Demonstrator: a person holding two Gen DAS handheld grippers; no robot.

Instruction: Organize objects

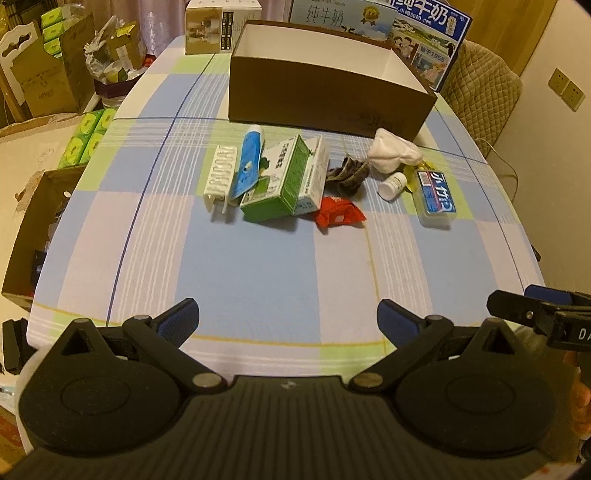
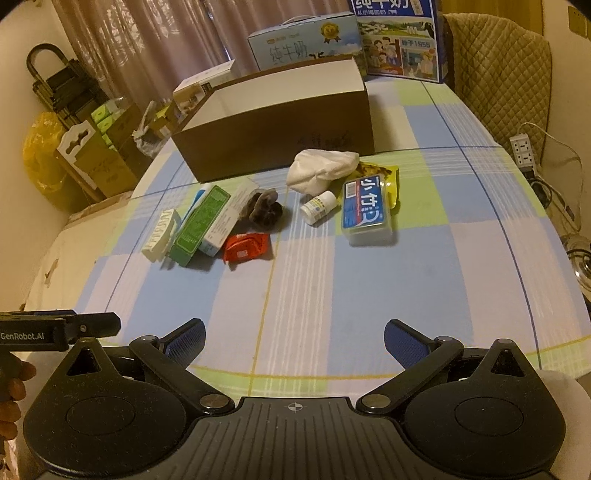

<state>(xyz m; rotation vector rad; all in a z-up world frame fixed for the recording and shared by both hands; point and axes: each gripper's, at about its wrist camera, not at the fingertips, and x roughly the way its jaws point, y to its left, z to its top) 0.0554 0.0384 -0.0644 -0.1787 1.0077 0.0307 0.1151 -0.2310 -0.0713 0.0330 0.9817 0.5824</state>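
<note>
Both grippers hover over the near edge of a table covered in a checked cloth (image 1: 258,258), nothing held. Left gripper (image 1: 288,321) jaws spread wide, blue pads empty. Right gripper (image 2: 294,341) the same, wide apart and empty (its tip also pokes into the left view at far right).

Objects sit in a loose row mid-table, in front of an open brown box (image 1: 325,96) with a white inside, apparently empty. From the left in the left wrist view:
- white ribbed plastic piece (image 1: 220,173), leftmost
- blue tube (image 1: 248,162) leaning on it and on the green carton
- green carton (image 1: 279,181) lying tilted, touching a white carton (image 1: 314,177) behind it
- red snack packet (image 1: 340,215) just in front of the cartons
- dark bundled cloth, maybe socks (image 1: 349,176), beside the white carton
- white crumpled cloth (image 1: 393,153) close to the box's front corner
- small white bottle (image 1: 393,185) on its side, just in front of the white cloth
- yellow packet (image 2: 384,177) partly under a clear blue-labelled case (image 2: 365,208), rightmost

Behind the box: milk cartons with blue print (image 2: 399,37) and a small beige box (image 1: 210,29).
</note>
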